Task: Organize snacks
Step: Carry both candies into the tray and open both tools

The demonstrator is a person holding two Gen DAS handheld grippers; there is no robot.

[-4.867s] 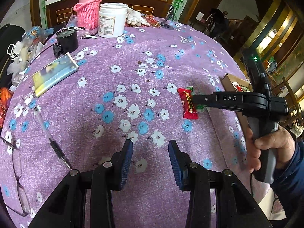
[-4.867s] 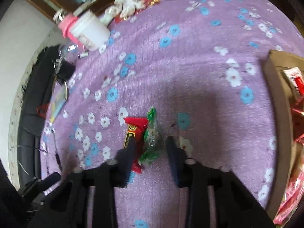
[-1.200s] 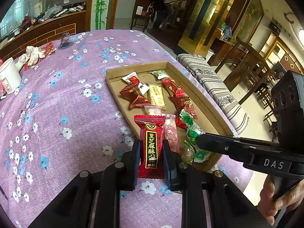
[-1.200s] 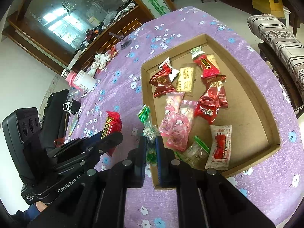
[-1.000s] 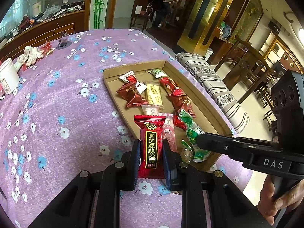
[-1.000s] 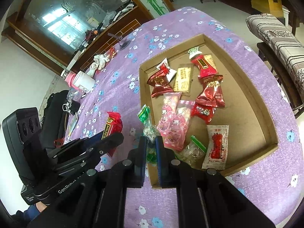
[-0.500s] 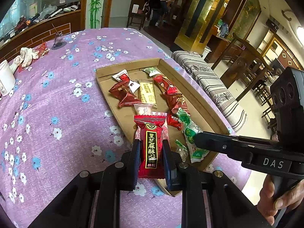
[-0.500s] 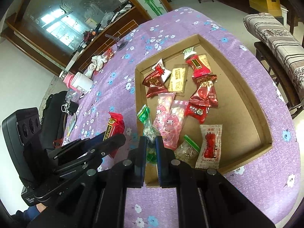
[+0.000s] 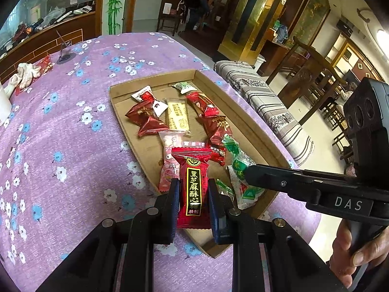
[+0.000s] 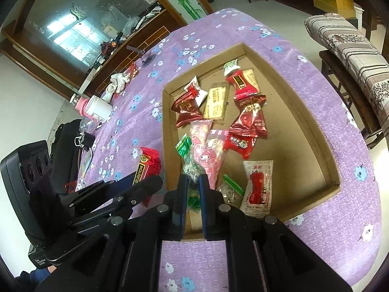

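Red packet (image 9: 193, 189) reads 黑芝麻酥心; right hand-held gripper (image 9: 245, 170) marked DAS.

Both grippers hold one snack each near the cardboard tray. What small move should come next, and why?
Probably open the right gripper: its green snack already hangs over the cardboard tray, inside the near wall. The left gripper, shut on the red snack, likely follows.

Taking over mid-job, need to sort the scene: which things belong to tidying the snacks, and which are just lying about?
Job: red snack in left gripper; green candy in right gripper; cardboard tray; snacks in it.

Lying about: white jar, gloves, black bag.
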